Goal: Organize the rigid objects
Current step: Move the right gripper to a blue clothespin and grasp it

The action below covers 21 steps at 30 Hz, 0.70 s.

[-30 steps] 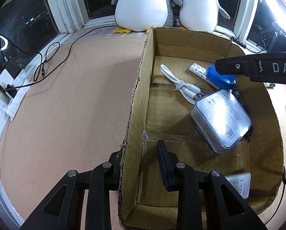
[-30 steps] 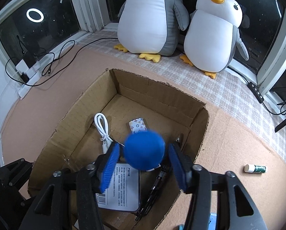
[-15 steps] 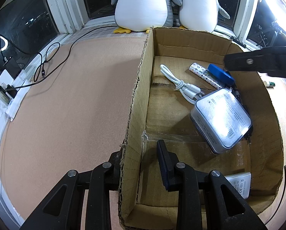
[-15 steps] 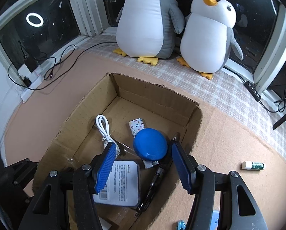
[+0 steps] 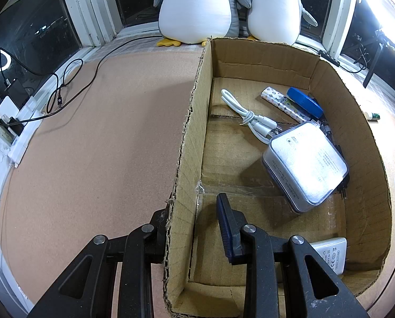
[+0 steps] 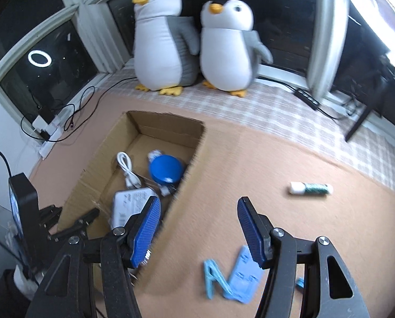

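My left gripper [image 5: 191,206] is shut on the left wall of the open cardboard box [image 5: 189,159], one finger outside and one inside. In the box lie a blue round disc [image 5: 304,102] [image 6: 166,169], a coiled white cable [image 5: 246,118], a patterned stick [image 5: 282,103], a clear plastic case [image 5: 306,164] and a white charger [image 5: 330,254]. My right gripper [image 6: 199,199] hovers open and empty over the mat, just right of the box's wall [image 6: 187,185]. A white-and-green tube [image 6: 310,188] lies on the mat farther right.
A blue clothespin [image 6: 216,281] and a light blue card [image 6: 243,278] lie on the mat under the right gripper. Two plush penguins [image 6: 165,42] sit by the window behind the box. A power strip with black cables [image 5: 20,132] runs along the left wall.
The blue disc, between my right fingers a second ago, now lies in the box. The right gripper has swung right, out over the mat. The left gripper has not moved.
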Available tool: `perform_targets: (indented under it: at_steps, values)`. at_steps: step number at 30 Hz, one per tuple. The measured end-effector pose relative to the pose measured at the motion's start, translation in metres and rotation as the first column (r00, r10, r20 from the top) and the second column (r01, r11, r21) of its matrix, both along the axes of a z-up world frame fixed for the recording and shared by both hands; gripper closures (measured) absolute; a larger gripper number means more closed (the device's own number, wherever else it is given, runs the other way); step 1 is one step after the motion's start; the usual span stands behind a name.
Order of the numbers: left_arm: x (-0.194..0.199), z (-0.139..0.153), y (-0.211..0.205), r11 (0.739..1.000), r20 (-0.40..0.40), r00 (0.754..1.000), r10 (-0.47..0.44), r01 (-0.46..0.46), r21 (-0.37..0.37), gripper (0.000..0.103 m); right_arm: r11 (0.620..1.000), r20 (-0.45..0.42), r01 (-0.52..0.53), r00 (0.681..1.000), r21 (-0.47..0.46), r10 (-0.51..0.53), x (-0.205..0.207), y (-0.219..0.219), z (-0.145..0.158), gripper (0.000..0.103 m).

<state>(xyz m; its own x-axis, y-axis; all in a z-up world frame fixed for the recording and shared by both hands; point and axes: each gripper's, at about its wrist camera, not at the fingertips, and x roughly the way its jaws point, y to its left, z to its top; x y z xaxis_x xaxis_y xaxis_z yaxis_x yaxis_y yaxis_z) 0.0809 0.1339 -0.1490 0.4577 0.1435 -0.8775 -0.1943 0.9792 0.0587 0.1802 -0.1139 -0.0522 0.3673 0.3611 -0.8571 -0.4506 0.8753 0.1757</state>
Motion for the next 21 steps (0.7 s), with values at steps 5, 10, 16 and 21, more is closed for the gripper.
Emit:
perform_targets:
  at_steps: [5,10,16,21]
  values:
    - [0.000,0.000,0.000,1.000,0.000,1.000,0.001,-0.001,-0.001,0.073,0.999,-0.034,0.041,0.999,-0.029,-0.042,-0.009,-0.030,-0.006,0.046]
    - [0.000,0.000,0.000,1.000,0.000,1.000,0.000,0.000,0.000,0.073,0.994,-0.077,0.106,0.991,-0.028,-0.108,-0.018,-0.063,-0.019,0.047]
    - [0.000,0.001,0.000,1.000,0.001,1.000,-0.002,0.002,0.000,0.073,0.981,-0.095,0.193,0.976,-0.019,-0.194,-0.035,-0.110,-0.027,0.047]
    - [0.001,0.001,0.000,1.000,0.000,1.000,-0.004,0.004,0.002,0.073,0.973,-0.092,0.218,0.970,-0.078,-0.224,-0.044,-0.144,-0.039,0.047]
